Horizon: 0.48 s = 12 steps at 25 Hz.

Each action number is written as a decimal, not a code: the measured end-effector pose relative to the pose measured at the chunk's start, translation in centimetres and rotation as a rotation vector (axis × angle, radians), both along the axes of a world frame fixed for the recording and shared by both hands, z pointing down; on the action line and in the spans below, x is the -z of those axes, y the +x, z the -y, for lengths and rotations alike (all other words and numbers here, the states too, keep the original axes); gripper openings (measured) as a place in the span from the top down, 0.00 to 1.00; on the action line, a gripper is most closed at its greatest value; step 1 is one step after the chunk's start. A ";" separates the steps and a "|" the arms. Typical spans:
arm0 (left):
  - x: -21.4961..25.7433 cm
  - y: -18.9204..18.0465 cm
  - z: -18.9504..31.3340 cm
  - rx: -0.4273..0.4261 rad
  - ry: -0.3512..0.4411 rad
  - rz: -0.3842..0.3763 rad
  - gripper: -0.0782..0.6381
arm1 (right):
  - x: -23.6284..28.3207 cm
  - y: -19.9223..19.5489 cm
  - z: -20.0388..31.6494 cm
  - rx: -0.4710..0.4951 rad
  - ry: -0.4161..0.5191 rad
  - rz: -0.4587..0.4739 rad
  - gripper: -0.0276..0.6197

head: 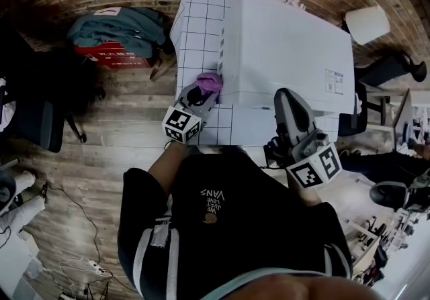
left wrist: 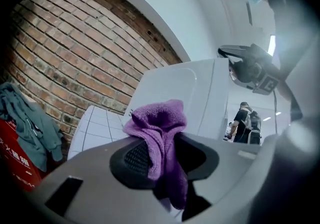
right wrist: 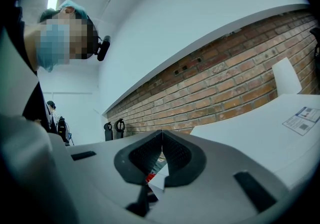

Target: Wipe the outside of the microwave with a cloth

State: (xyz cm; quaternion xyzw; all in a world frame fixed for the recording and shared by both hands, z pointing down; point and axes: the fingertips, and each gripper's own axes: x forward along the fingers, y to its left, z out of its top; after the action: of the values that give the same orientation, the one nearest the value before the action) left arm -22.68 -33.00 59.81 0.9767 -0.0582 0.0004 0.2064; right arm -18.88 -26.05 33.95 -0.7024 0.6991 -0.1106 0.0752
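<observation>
The left gripper (head: 203,92) has its fingers clamped on the purple cloth (head: 209,80) at the 8 o'clock corner of the microwave (head: 289,43), with bare table (head: 195,17) at 9 o'clock, while the right gripper (head: 287,101), fingers closed and empty, is at 6 o'clock near an unreadable label (head: 334,82), and the shirt (head: 269,238) reads "VANS".

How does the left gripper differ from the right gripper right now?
The left gripper is shut on a purple cloth; the right gripper is shut with nothing between its jaws. The left gripper sits left of the microwave; the right gripper is over its near edge. Both are grey and carry a marker cube.
</observation>
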 end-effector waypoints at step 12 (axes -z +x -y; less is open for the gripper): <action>-0.1 10.1 13.4 0.048 0.029 0.045 0.71 | 0.1 3.5 -1.2 -0.109 -0.009 -0.004 0.96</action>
State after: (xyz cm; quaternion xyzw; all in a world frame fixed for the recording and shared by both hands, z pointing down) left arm -12.56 -46.38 59.91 0.9776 -0.0863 0.0164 0.1910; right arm -15.41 -24.88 33.87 -0.7400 0.6595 -0.1082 0.0764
